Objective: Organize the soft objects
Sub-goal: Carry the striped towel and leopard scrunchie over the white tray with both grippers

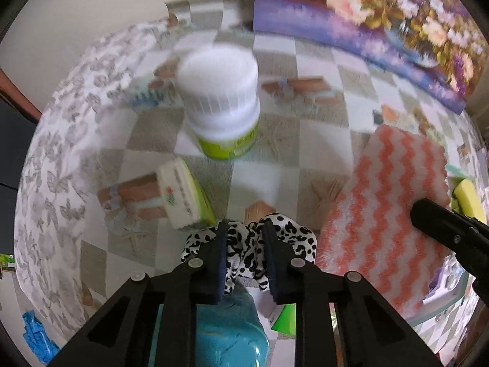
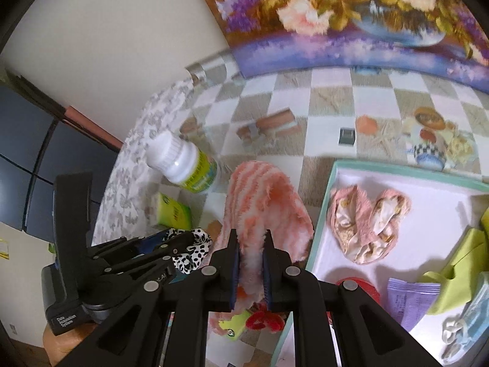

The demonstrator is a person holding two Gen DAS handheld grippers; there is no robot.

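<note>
Evidently the white tray (image 2: 409, 180) at right serves as the collecting bin, soft pieces already inside. Beside it, the right gripper (image 2: 250, 263) pinches the pink striped cloth (image 2: 262, 202) aloft, while the left gripper (image 1: 244, 244) clamps the spotted scrunchie (image 1: 290, 229) against the table.

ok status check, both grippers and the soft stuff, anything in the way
Left gripper shut on the spotted scrunchie. Right gripper shut on the pink striped cloth, box right beside it. White bottle and small sponge nearby, not blocking.
</note>
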